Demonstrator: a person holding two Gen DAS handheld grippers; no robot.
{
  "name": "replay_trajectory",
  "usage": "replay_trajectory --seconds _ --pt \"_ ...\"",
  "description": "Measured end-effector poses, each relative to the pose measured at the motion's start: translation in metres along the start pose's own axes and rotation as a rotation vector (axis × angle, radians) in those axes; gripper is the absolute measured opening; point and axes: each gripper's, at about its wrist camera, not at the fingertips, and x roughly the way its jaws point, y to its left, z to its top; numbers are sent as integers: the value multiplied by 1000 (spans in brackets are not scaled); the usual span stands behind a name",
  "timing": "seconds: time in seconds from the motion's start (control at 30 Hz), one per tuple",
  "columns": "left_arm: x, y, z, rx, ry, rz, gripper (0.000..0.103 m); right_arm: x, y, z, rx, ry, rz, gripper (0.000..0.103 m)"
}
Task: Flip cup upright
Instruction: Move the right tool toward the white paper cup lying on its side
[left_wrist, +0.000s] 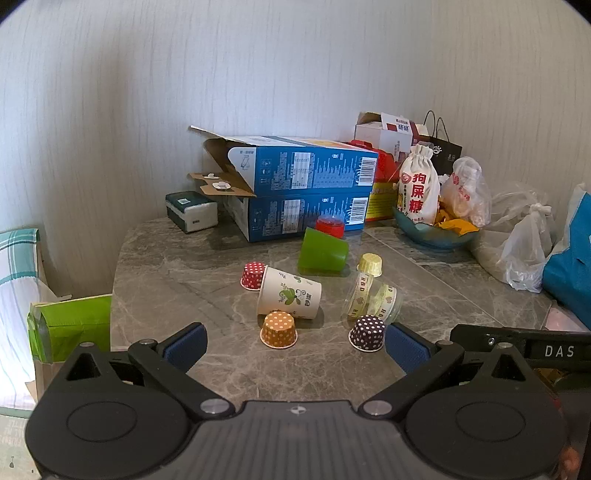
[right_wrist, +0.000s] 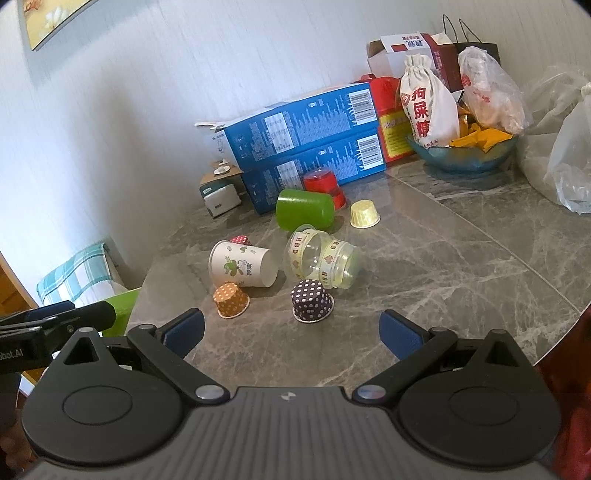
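Note:
Several cups lie on the grey marble table. A white paper cup with a green leaf print lies on its side. A clear plastic cup with yellow tape and a green cup also lie on their sides. Small dotted baking cups stand upside down: orange, dark purple, red, yellow. My left gripper is open and empty, just short of the orange and purple cups. My right gripper is open and empty, near the purple cup.
Two stacked blue boxes stand against the wall behind a red cup. A bowl with a cloth pouch and plastic bags fill the back right. The table's left edge drops to a green bag.

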Motion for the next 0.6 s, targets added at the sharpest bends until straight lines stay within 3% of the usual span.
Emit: replay_trajectory --seconds 0.6 --pt "1 0 1 -2 2 -3 103 0 -3 0 1 10 5 102"
